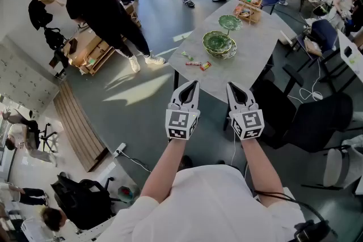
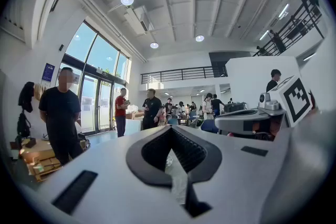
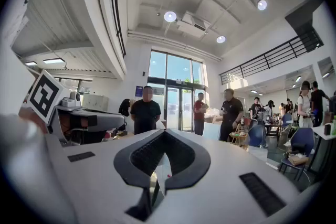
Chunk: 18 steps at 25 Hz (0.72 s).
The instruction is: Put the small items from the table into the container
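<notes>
Several small wrapped items (image 1: 195, 62) lie near the front-left edge of the grey table (image 1: 255, 59). Behind them stands a large green bowl (image 1: 218, 42), with a smaller green bowl (image 1: 229, 22) further back. My left gripper (image 1: 194, 83) and right gripper (image 1: 231, 85) are held side by side in front of the table's near edge, short of the items, both level and empty. In the left gripper view the left gripper (image 2: 169, 127) has its jaws together with nothing in them. The right gripper (image 3: 165, 131) looks the same in its own view.
A wooden basket (image 1: 249, 8) stands at the table's far end. Dark chairs (image 1: 315, 119) crowd the right side. A person in black (image 1: 102, 8) stands at the left by cardboard boxes (image 1: 88, 51). A power strip (image 1: 119, 149) lies on the floor.
</notes>
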{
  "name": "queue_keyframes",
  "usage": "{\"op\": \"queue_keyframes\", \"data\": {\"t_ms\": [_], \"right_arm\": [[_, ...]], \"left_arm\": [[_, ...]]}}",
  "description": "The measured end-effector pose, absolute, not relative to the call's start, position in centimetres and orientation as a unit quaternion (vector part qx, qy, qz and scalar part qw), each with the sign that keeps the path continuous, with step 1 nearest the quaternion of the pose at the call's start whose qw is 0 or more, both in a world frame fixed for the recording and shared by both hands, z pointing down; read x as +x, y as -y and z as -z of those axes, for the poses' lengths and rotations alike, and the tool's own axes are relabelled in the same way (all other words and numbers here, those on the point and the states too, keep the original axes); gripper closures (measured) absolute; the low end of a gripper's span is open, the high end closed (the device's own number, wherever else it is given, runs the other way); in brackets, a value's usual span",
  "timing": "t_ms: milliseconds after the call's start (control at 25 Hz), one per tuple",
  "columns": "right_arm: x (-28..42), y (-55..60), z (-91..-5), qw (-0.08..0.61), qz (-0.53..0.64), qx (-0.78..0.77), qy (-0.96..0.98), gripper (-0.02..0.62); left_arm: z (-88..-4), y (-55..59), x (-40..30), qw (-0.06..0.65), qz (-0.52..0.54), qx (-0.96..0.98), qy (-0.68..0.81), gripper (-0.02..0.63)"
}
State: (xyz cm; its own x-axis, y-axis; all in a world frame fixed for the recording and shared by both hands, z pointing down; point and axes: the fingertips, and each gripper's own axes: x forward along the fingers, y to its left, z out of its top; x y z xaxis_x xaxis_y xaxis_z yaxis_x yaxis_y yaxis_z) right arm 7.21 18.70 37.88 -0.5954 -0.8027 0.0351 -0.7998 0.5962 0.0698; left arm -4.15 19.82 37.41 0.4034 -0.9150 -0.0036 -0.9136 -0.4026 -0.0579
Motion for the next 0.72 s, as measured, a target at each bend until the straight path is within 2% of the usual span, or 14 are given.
{"op": "queue_keyframes", "data": {"t_ms": [720], "right_arm": [[6.99,-18.97,-38.03,0.029,0.018,0.445,0.895,0.583]], "left_arm": [[-37.69,-20.05,-4.24,0.022,0.015,-0.837,-0.546,0.601]]}}
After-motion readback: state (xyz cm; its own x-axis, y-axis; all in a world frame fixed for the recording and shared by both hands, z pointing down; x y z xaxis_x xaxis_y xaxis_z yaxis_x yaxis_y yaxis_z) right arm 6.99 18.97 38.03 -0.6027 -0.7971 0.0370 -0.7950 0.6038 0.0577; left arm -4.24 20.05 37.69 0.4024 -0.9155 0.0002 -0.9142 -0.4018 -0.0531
